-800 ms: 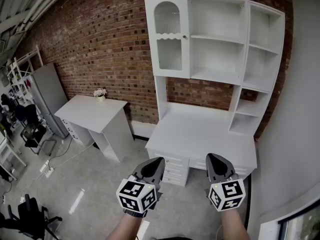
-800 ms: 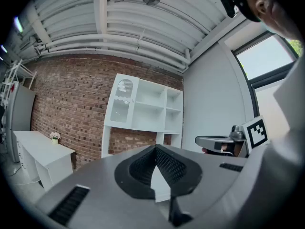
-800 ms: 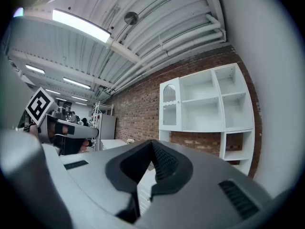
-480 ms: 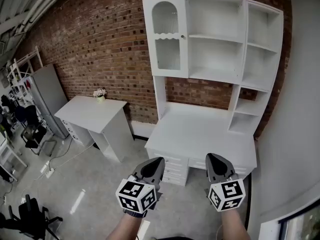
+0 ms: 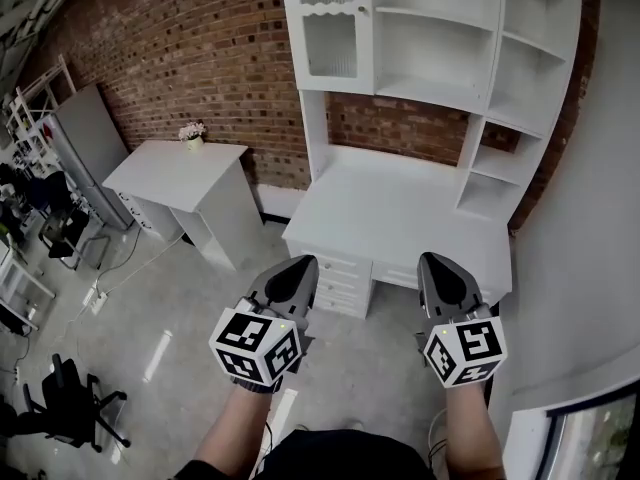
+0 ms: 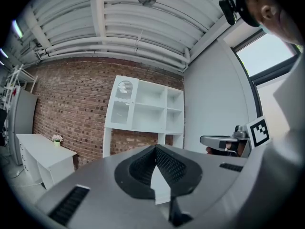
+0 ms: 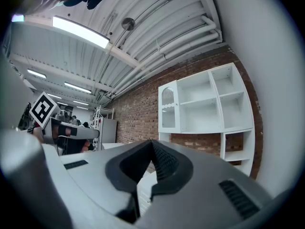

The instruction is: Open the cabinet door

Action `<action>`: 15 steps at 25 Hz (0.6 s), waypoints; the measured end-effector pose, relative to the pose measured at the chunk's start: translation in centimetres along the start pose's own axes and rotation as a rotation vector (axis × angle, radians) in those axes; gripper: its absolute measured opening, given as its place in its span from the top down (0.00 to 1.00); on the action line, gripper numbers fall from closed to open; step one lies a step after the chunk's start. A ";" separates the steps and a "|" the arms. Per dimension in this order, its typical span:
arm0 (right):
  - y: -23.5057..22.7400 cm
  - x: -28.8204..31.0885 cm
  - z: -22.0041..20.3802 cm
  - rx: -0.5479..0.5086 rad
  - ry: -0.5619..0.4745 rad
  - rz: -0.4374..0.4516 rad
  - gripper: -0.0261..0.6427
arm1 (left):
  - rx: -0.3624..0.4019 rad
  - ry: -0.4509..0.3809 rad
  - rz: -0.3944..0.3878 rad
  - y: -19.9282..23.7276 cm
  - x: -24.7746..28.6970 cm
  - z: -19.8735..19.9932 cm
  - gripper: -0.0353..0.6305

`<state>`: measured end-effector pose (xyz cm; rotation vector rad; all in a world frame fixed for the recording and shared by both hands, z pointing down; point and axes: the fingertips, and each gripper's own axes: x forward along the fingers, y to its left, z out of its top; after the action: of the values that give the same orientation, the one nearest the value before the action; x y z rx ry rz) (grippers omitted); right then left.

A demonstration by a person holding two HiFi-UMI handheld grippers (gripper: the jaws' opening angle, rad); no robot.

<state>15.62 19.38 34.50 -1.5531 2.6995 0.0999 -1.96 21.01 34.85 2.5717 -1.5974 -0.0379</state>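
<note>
Cabinet door [image 5: 327,28]: white, with ribbed glass panes and a scalloped crossbar, a small knob on its right edge; closed flush with the front of the top-left compartment of the shelf unit [image 5: 430,28], high on the brick wall [image 5: 200,48]. Shelf unit: white, open compartments to the right of the door, standing on a white desk [image 5: 400,218] with drawers [image 5: 335,278] along its front edge. Left gripper [image 5: 303,261]: held level in the person's hand, low in front of the desk's left corner, well apart from the door; jaws together, nothing between them. Right gripper [image 5: 432,258]: held level beside the left one, in front of the desk's right half, also well apart from the door; jaws tip to tip, nothing held. Side table [image 5: 175,163]: white, left of the desk against the same wall, with a small pot of flowers [image 5: 191,133] at its back edge. Grey locker [image 5: 85,138]: further left along the wall. Floor [image 5: 180,348]: pale and glossy.
</note>
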 end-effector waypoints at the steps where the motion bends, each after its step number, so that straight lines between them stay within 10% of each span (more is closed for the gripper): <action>1: -0.2 -0.2 -0.2 0.003 -0.001 0.005 0.96 | 0.001 0.000 0.003 -0.2 0.1 -0.1 0.94; 15: -2.7 1.7 -2.3 0.014 0.011 -0.027 0.96 | -0.012 0.003 -0.003 1.3 3.5 -1.1 0.94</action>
<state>17.15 16.40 36.58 -1.5905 2.6805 0.0713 -1.46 17.42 36.24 2.5637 -1.5871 -0.0444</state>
